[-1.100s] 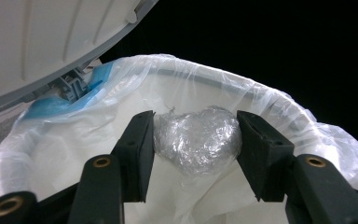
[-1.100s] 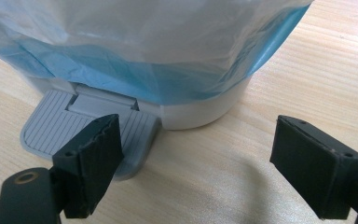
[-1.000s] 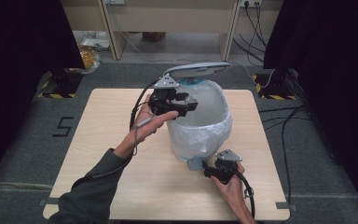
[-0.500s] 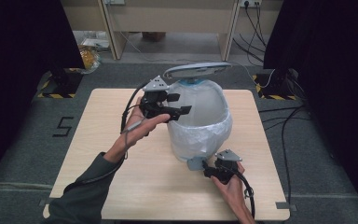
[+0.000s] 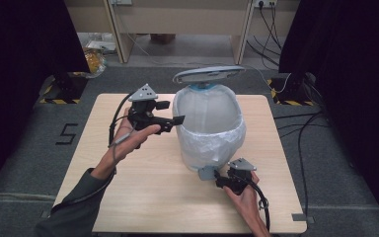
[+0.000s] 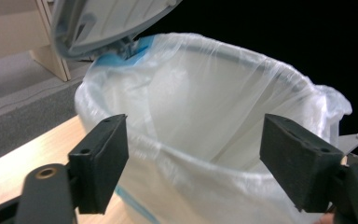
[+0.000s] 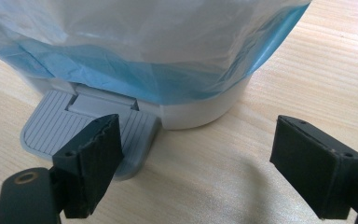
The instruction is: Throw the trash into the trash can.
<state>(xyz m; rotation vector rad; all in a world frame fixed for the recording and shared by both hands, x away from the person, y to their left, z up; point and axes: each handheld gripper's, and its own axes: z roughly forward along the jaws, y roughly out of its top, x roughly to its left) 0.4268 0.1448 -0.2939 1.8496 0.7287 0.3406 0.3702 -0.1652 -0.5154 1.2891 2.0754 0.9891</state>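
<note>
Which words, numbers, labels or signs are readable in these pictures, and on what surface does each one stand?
"5": one large black digit on the grey floor, left of the light wooden table.
No readable text on the white plastic pedal bin, its clear bag liner, its grey foot pedal, or either black gripper.

A single white numeral "5" (image 5: pixel 68 134) is marked on the grey carpeted floor (image 5: pixel 24 148), just off the left edge of the light wooden table (image 5: pixel 143 192). No other text, label or brand can be read.
</note>
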